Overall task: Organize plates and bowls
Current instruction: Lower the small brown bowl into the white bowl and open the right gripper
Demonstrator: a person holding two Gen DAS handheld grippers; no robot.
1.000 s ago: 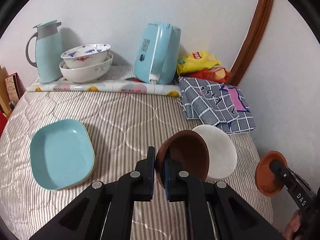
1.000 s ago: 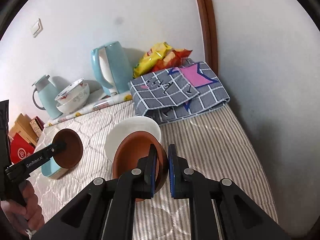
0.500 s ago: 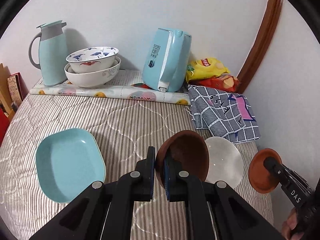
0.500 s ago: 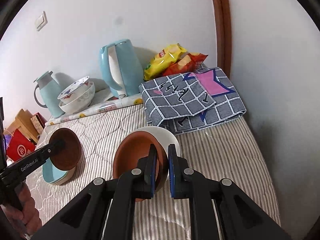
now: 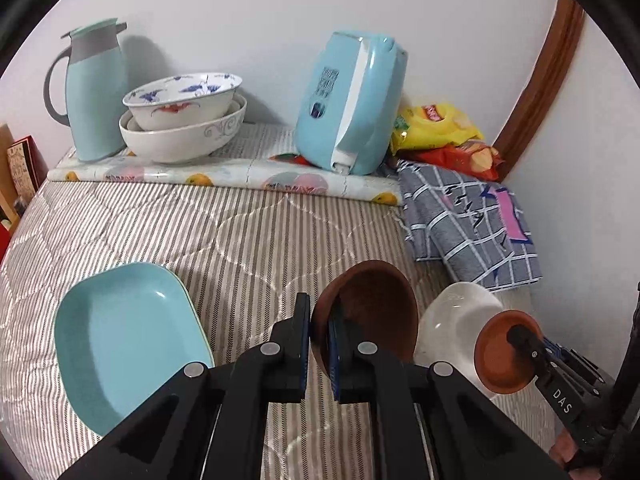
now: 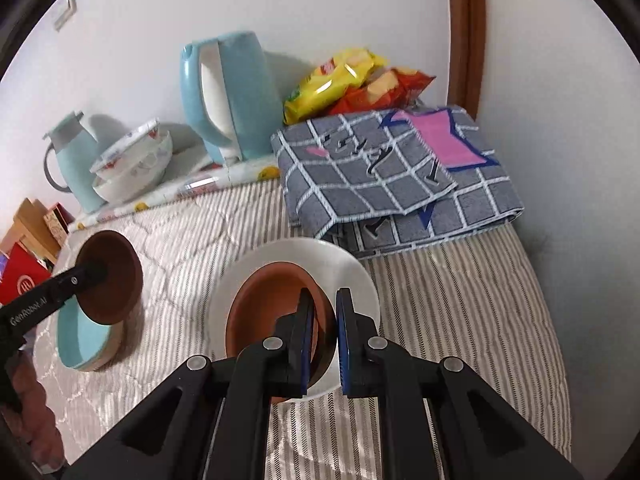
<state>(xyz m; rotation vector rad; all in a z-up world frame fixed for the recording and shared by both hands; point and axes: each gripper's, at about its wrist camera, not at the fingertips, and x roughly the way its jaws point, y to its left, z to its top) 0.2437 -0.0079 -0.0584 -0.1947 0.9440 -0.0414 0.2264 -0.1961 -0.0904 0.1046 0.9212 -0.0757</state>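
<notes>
The right gripper (image 6: 323, 336) pinches the rim of a small brown bowl (image 6: 272, 312), right over the white bowl (image 6: 348, 268) below it. The left gripper (image 5: 319, 344) pinches another brown bowl (image 5: 372, 312), beside the blue dish (image 5: 120, 340).

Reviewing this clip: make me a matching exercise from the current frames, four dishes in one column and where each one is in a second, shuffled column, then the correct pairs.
Things:
1. dark brown bowl
2. orange-brown dish
3. white plate
4. blue-patterned bowl

Places:
A. nested in a larger white bowl by the wall
B. lying on the striped cover, beside the checked cloth
C. clamped by its rim in the left claw
D. clamped by its rim in the right claw, in front of the white plate

Pairs: 1-C, 2-D, 3-B, 4-A
</notes>
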